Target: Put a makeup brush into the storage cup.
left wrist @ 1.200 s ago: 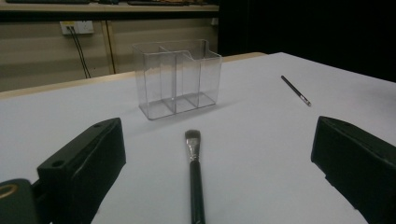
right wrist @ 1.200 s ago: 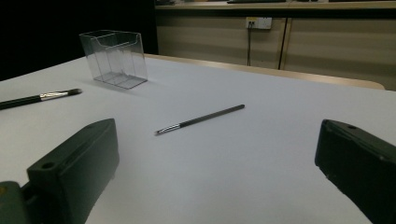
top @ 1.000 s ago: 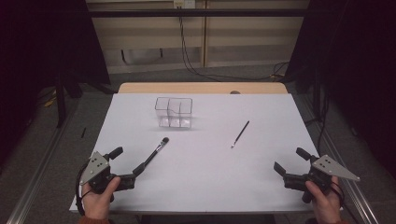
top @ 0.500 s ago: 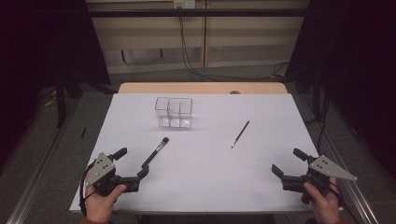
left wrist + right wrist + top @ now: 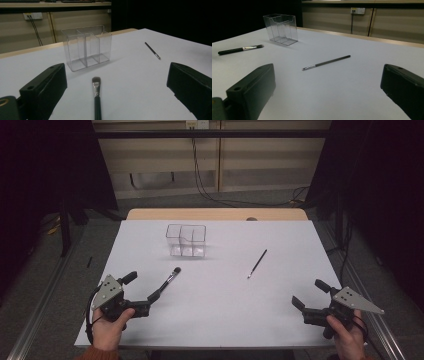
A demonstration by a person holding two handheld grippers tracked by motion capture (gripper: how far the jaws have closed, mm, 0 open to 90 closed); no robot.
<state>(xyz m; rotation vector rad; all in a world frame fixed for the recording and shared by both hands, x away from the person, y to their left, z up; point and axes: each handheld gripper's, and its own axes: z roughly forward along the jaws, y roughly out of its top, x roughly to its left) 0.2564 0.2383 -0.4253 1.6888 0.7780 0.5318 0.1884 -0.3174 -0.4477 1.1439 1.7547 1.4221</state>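
Jaws of the left gripper (image 5: 115, 87) gape wide and empty, the brush (image 5: 97, 100) lying between them, seemingly untouched. Right gripper (image 5: 328, 92) equally wide, empty; pencil (image 5: 326, 62) lies just ahead.

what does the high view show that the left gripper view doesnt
High view alone: both hands, with the left gripper and right gripper seen whole, jaws apart, plus the table's full outline and the floor around it.

Left gripper view alone: a close look along its own jaws at the makeup brush's flat bristle tip and metal ferrule, lying between them, and a wall socket behind.

Shared: the makeup brush, the clear organizer with its compartments, the thin pencil-like brush and the white tabletop.
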